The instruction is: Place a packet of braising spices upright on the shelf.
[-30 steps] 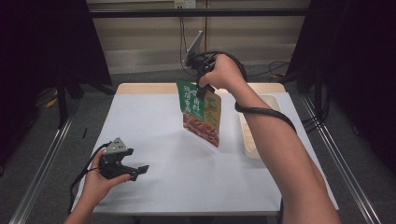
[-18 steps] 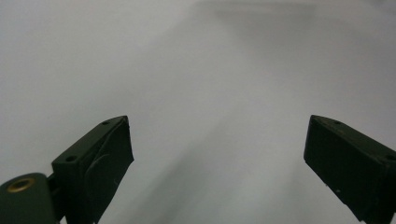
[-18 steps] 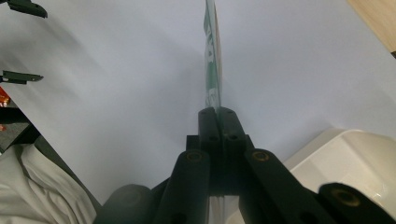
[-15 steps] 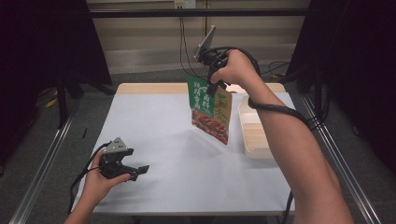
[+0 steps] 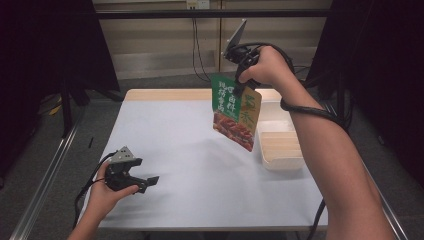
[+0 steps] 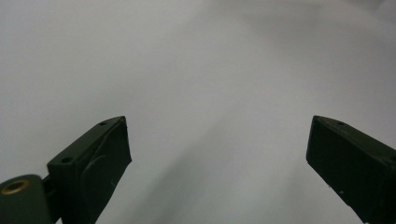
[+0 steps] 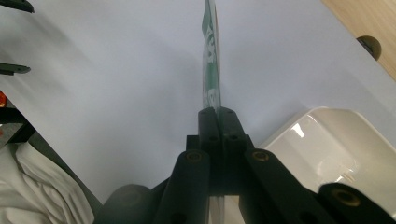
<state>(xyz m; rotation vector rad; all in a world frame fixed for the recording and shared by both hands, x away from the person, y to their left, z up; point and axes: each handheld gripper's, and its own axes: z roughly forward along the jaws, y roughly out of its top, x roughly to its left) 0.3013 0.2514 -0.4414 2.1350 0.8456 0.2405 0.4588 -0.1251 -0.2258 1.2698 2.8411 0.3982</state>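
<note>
Pouch, green with red food printed low on its face, hangs in the air above the far right part of the table, tilted, its lower corner toward the tray. It touches neither the table nor the tray. The right gripper pinches its top edge from above; in the right gripper view the two black jaws stand pressed together on the thin edge of the pouch, which runs straight up from between them. The right hand holds that gripper raised, with the grey plate pointing up and the cable looping round the wrist. Below the pouch, on the table's right side, lies the white tray, shallow and rectangular, with a ribbed floor. The table top is pale grey with a wooden strip along its far edge. At the near left corner the left hand rests with the left gripper low over the table; its jaws stand wide apart with nothing between them.
</note>
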